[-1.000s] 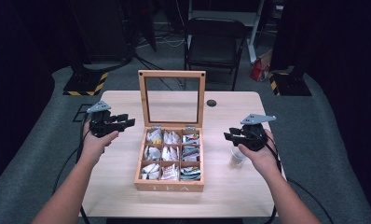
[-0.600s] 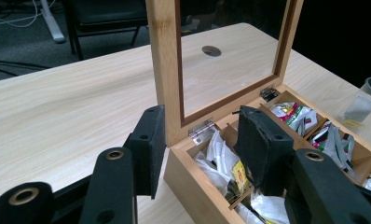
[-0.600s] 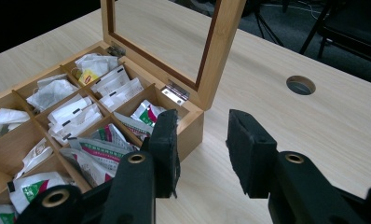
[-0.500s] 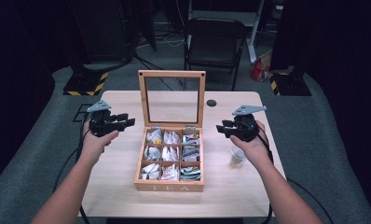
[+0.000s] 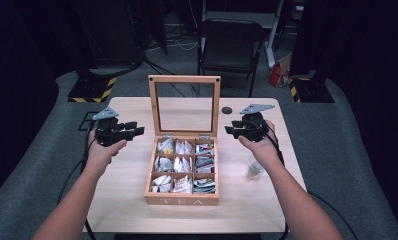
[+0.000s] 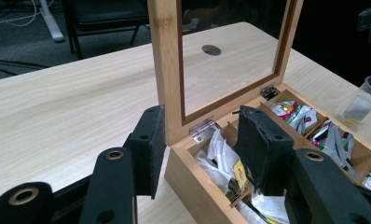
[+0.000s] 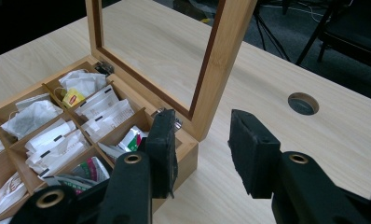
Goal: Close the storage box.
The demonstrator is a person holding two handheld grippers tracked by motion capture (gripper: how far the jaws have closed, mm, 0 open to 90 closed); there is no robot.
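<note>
Both claws are released with nothing in them: the left claw hangs just left of the wooden tea box, and the right claw, whose jaws have just been opening, sits by the box's upright glass lid. The box stands mid-desk, a small glass off to its right.

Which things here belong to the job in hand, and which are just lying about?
In the job: tea box, its upright glass lid, tea bags, left gripper, right gripper.

Lying about: clear cup, chair, red bag on the floor.
</note>
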